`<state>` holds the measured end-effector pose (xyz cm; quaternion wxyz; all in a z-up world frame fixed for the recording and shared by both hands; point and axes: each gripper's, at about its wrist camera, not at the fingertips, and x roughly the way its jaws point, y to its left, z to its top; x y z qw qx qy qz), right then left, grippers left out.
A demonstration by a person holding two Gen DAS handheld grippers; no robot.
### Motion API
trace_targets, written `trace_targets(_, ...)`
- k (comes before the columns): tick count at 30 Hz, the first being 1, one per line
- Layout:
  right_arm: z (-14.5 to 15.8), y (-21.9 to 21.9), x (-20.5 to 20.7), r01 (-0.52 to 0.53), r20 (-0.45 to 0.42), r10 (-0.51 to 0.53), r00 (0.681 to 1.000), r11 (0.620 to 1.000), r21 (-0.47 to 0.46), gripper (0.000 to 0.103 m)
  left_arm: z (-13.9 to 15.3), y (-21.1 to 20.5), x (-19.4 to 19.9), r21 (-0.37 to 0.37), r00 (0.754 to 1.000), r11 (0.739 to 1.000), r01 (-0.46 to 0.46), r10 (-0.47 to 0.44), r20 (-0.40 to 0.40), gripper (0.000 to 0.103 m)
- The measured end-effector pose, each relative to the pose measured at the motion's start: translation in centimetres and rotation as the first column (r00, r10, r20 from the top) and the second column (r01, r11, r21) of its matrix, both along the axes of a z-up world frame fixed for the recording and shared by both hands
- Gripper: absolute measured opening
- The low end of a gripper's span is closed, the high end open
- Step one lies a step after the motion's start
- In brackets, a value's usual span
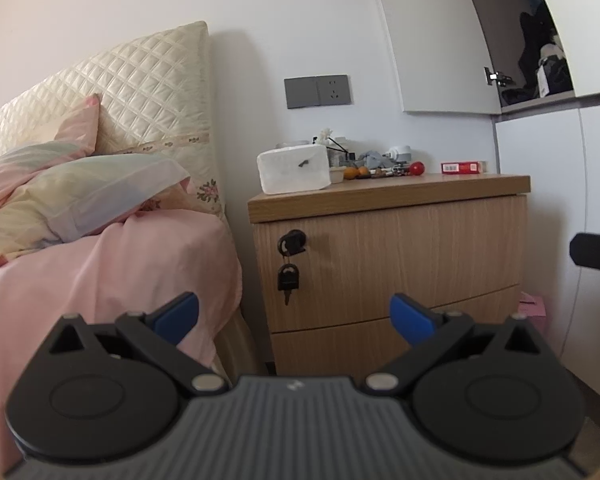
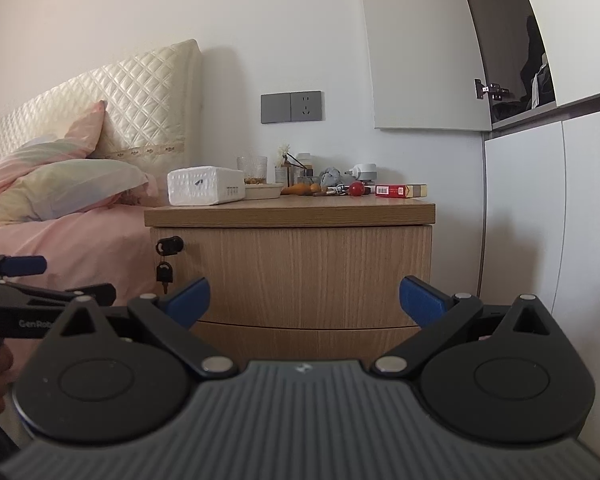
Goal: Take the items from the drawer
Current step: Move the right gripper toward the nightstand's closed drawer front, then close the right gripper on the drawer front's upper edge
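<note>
Right wrist — drawer (image 2: 292, 272) shut, beyond hand-held gripper (image 2: 304, 300).

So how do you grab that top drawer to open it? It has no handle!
Probably by the lower edge of the top drawer, where a dark gap separates it from the bottom drawer. Its front is smooth, with only a lock and hanging keys at its left. Come straight from the front with the open right gripper and hook a finger under that edge.
</note>
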<state>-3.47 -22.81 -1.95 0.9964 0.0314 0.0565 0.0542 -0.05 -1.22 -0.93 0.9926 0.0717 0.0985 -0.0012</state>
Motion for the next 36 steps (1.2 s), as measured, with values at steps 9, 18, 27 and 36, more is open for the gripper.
trace_targets(9,0.3,-1.2,0.4,-0.034,0.023,0.032,0.999,0.994,0.107,0.103,-0.1,0.5,0.2,-0.041,0.999,0.998,0.038,-0.038,-0.013,0.103)
trace_targets(18,1.9,-4.5,2.8,-0.049,-0.027,0.059,0.998,0.960,0.276,0.103,0.3,1.3,1.4,-0.145,0.996,0.986,0.082,-0.088,-0.034,0.103)
trace_targets(27,2.3,-8.7,9.8,-0.138,-0.080,0.171,0.982,0.941,0.309,0.103,1.3,0.8,6.3,-0.162,0.987,0.981,0.109,-0.126,-0.097,0.103)
trace_targets(36,-1.5,-13.0,16.4,-0.116,-0.128,0.152,0.980,0.961,0.252,0.103,2.0,1.0,13.8,-0.114,0.979,0.991,0.066,-0.086,-0.183,0.100)
